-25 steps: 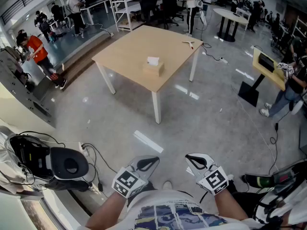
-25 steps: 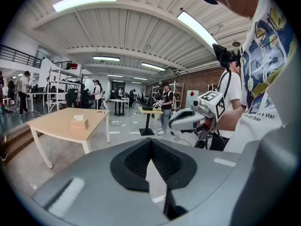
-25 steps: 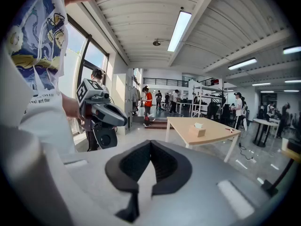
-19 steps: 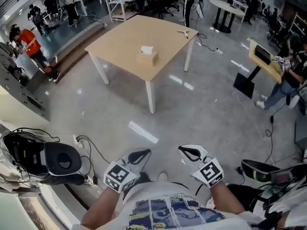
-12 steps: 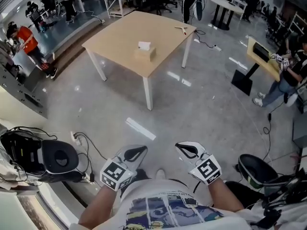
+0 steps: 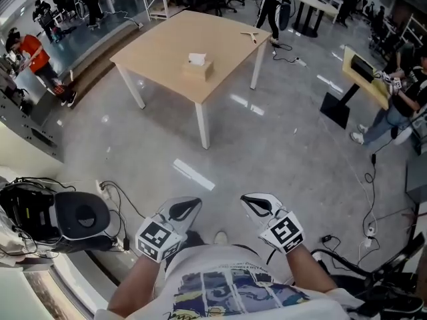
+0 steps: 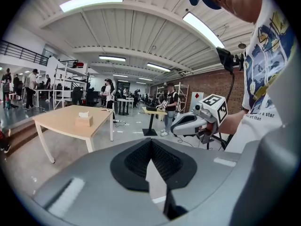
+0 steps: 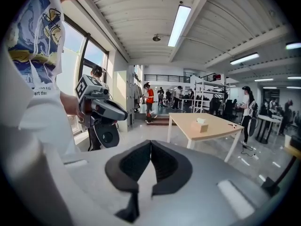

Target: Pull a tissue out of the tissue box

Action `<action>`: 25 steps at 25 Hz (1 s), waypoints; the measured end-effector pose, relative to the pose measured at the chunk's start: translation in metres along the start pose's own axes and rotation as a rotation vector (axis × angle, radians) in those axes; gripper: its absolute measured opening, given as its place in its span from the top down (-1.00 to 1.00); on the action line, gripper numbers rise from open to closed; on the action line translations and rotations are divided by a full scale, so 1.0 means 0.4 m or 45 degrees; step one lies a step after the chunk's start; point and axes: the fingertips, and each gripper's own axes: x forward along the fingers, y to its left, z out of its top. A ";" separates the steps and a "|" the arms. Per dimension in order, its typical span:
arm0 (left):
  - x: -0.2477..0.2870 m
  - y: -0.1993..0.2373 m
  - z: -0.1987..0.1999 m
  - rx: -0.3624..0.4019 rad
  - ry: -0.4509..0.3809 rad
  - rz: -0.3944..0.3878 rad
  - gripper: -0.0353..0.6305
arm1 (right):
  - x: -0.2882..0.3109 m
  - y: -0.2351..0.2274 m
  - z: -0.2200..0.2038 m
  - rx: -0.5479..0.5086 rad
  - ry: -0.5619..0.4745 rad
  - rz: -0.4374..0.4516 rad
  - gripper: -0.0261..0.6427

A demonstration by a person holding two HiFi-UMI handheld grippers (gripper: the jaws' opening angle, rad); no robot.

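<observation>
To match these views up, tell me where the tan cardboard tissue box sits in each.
Head view: tan cardboard tissue box, upper centre-left.
Left gripper view: box, left of centre.
Right gripper view: box, right of centre.
Shared landmark: the light wooden table under it.

Upper centre of your head view: wooden table (image 6: 160,49). On it, tissue box (image 6: 197,67) mid-top; pale forked object (image 6: 251,37) near right corner.
</observation>
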 end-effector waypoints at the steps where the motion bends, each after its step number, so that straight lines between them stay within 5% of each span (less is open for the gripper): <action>1: 0.001 0.000 0.003 0.000 -0.001 0.002 0.88 | 0.000 -0.001 0.001 0.003 -0.003 0.002 0.91; 11: 0.030 0.053 -0.003 -0.021 0.008 0.004 0.88 | 0.062 -0.020 -0.003 0.032 0.003 0.054 0.87; 25: 0.131 0.415 0.096 -0.038 -0.068 -0.045 0.88 | 0.362 -0.209 0.144 0.016 0.049 0.013 0.84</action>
